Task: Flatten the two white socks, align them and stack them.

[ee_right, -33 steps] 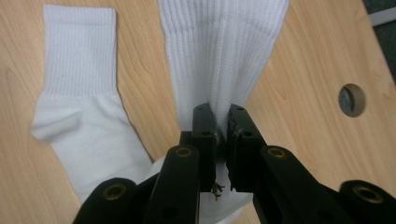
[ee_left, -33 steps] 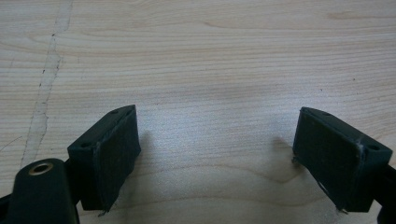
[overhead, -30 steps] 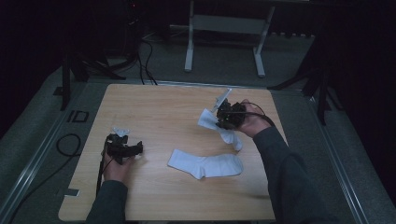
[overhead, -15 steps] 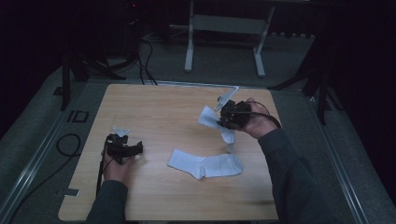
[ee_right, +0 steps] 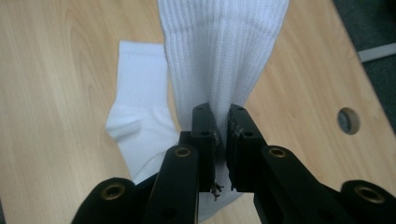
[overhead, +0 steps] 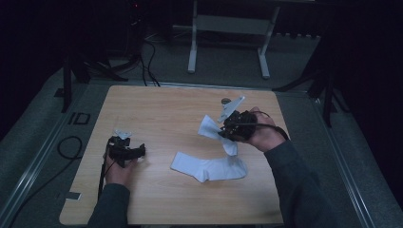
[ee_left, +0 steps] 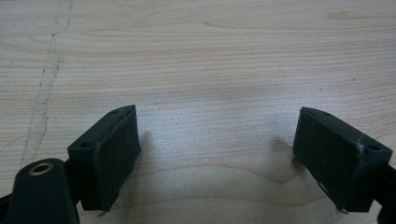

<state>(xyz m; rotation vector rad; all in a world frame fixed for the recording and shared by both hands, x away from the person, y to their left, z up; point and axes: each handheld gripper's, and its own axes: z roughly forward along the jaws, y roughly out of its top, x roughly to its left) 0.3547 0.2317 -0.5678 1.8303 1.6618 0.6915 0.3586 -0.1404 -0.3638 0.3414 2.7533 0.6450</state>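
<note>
Two white socks (overhead: 209, 168) (overhead: 209, 129), two hand-held grippers (overhead: 127, 152) (overhead: 227, 127), one table (overhead: 157, 109)

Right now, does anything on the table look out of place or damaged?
Nothing looks damaged or spilled. One white sock lies flat on the wooden table; the right gripper is shut on a second sock, which hangs lifted and partly over the flat one. The left gripper rests open over bare wood.

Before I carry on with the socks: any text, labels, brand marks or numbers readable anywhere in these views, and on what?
"ID": dark letters on the grey floor mat, left of the table.
No print can be seen on the held sock, the flat sock, or either gripper.
</note>
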